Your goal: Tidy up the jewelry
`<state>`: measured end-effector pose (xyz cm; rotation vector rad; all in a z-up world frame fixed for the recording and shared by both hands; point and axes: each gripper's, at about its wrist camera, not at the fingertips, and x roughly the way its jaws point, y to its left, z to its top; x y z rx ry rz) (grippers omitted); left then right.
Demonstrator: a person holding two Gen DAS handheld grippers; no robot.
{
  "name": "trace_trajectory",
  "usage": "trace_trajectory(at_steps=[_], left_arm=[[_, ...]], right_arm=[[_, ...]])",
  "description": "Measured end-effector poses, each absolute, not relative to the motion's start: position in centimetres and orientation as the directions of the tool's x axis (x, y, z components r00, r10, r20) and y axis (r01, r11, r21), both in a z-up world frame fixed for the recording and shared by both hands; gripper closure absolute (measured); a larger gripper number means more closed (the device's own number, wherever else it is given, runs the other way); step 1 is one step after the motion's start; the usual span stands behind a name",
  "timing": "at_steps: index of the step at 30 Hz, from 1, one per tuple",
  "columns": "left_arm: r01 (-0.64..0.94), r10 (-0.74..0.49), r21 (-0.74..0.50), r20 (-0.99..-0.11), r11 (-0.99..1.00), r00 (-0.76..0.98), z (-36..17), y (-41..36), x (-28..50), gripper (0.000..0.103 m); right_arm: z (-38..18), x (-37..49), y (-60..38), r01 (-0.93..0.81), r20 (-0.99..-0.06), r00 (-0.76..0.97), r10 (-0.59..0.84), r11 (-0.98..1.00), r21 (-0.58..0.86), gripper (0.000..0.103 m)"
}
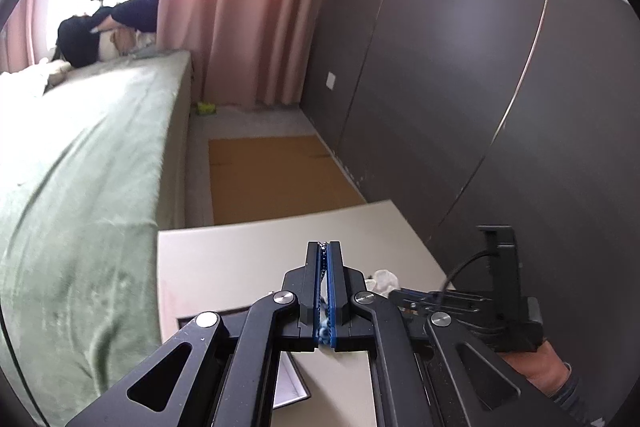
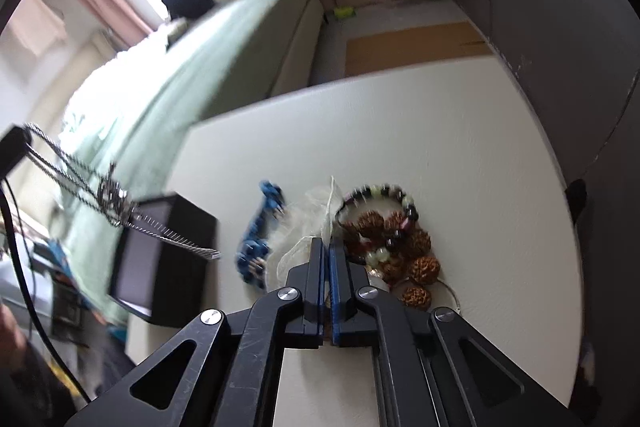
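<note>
Left gripper point(image 1: 329, 245) closed, pinching silver chain necklace point(image 2: 100, 187). Right gripper point(image 2: 326, 241) closed on white mesh pouch point(image 2: 308, 211), just beside black-and-green beaded bracelet point(image 2: 380, 193).

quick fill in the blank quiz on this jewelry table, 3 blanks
1. The silver chain, pinched in the left gripper, hangs near a ___ box.
2. The bracelet lying left of the sheer pouch on the table is ___.
3. The right gripper, at the pouch's edge, has its jaws ___.

Missing words: black; blue; shut
</note>
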<state>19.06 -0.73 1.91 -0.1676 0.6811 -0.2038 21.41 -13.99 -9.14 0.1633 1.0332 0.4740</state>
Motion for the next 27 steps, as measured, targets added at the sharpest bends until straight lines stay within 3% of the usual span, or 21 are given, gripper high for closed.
trace_trajectory(at_steps=[13, 20, 22, 24, 26, 27], left_arm=[[0.112, -0.214, -0.216, -0.538, 0.970, 0.815, 5.6, 2.8, 16.6, 0.101], [0.050, -0.180, -0.221, -0.624, 0.974, 0.760, 2.1, 4.5, 17.7, 0.100], [0.037, -0.172, -0.213, -0.659, 0.976, 0.732, 1.2, 4.7, 17.8, 0.093], [0.021, -0.158, -0.206, -0.677, 0.978, 0.718, 0.6, 5.2, 17.6, 0.051], [-0.009, -0.121, -0.192, -0.652, 0.981, 0.748, 0.6, 6.0, 16.5, 0.027], [-0.017, -0.112, -0.192, -0.637, 0.981, 0.763, 0.8, 6.5, 16.0, 0.022]], right_arm=[[-0.3, 18.1, -11.4, -0.407, -0.658, 0.508, 0.556, 0.828, 0.386, 0.100], [0.8, 17.3, -8.5, -0.439, -0.649, 0.491, 0.581, 0.809, 0.392, 0.100], [0.5, 17.2, -7.8, -0.446, -0.654, 0.476, 0.589, 0.802, 0.398, 0.100], [0.2, 17.0, -7.0, -0.452, -0.658, 0.461, 0.595, 0.796, 0.403, 0.100], [-0.2, 16.8, -6.3, -0.462, -0.663, 0.445, 0.602, 0.789, 0.406, 0.100], [-0.4, 16.7, -5.9, -0.469, -0.664, 0.435, 0.608, 0.783, 0.409, 0.100]])
